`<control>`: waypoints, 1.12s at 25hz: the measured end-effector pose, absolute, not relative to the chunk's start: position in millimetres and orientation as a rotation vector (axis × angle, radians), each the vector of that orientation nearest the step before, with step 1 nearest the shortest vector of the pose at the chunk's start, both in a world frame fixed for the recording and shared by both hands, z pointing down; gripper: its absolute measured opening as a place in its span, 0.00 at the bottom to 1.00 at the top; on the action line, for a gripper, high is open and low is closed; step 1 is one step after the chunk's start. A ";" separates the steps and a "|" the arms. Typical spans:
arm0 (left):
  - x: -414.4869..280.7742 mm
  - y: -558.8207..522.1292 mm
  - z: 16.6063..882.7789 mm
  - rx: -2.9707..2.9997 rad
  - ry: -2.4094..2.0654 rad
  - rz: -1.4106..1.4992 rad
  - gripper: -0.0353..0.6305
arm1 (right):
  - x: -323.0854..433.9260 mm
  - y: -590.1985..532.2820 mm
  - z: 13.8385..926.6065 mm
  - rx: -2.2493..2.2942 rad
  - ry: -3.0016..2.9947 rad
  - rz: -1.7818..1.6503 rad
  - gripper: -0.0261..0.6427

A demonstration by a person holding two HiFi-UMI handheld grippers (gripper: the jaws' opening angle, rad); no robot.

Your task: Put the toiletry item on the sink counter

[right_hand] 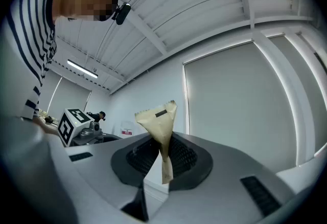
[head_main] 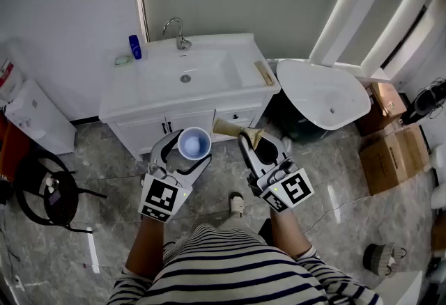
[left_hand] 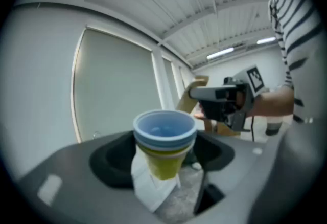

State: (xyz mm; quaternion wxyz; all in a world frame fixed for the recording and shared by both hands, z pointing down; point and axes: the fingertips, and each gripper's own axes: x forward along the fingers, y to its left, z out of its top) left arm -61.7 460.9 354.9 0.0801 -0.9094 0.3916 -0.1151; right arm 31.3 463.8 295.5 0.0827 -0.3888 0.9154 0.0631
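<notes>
Fingers (head_main: pixel 162 150) of my left gripper (head_main: pixel 188 147) spread wide, clamped round a blue-rimmed yellow plastic cup stack (left_hand: pixel 164 142); right gripper (head_main: pixel 252 140) nearly closed, pinching a tan crinkled paper sachet (right_hand: pixel 159 126) by its tail. Both held short of the white sink counter (head_main: pixel 251 74) (above floor (head_main: pixel 111 173)). Sachet reads light and floppy, edge pinch suits it; cup's thin, likely crushable, go easy

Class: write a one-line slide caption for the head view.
Facing the sink counter, a person holds a blue cup in the left tongs and a tan packet in the right tongs.
</notes>
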 end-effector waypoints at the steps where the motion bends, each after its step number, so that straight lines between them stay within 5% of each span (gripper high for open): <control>1: -61.6 460.8 354.6 -2.719 1.171 -0.343 0.58 | 31.3 463.6 295.4 -1.162 2.734 0.188 0.12; 28: -27.2 398.4 371.2 -2.755 1.191 -0.354 0.58 | 65.2 402.2 298.4 -1.119 2.710 0.218 0.11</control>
